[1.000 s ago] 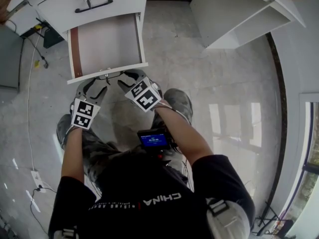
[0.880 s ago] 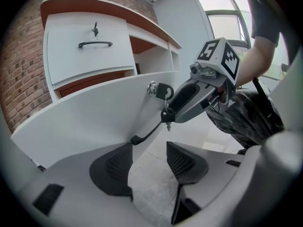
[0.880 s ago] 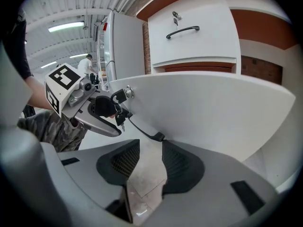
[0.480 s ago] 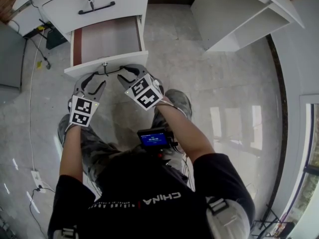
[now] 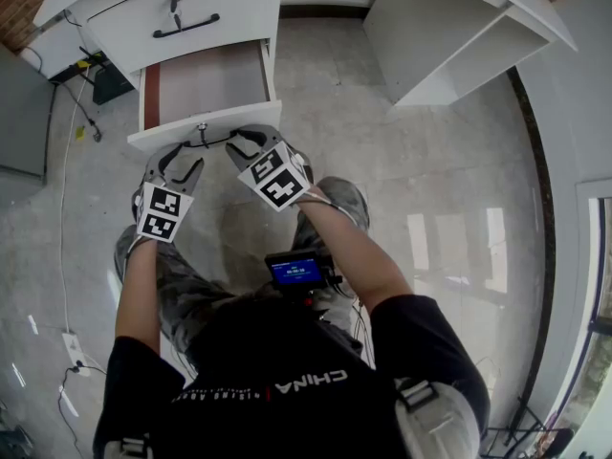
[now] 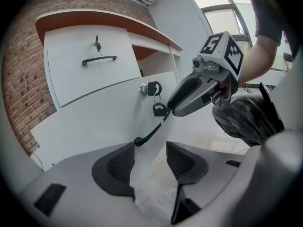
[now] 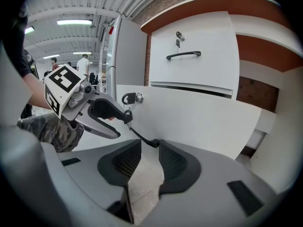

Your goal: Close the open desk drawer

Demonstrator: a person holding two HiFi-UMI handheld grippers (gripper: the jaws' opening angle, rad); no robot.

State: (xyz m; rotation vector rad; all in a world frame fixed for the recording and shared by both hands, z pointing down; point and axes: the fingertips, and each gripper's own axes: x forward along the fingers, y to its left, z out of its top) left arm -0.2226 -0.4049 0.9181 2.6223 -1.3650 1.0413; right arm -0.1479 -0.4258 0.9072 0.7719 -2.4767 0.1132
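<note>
Near end first: my left tongs (image 6: 150, 149) are standing apart, with nothing between the pads and only floor showing through the gap. My right tongs (image 7: 150, 148) are apart too. They have just been closing a little and are clamping nothing, but the end of the black handle (image 7: 142, 137) is sitting right at their tips. Both are hanging just in front of the drawer front (image 5: 206, 125), one at each end of the handle. Above the handle a key (image 6: 151, 87) is sticking out of the lock with a fob dangling. Beyond that, the drawer (image 5: 210, 75) is standing partway out of the surface (image 5: 449, 27), below the closed upper drawer (image 5: 191, 12).

Risks, as I'm judging them:
- A tip pushing on the handle end or the key could slip off, or knock the key.
- Pushing harder on one side could skew the drawer and jam it on its runners.
- The right tongs hooking the handle could drag the drawer back out when I'm pulling away.
</note>
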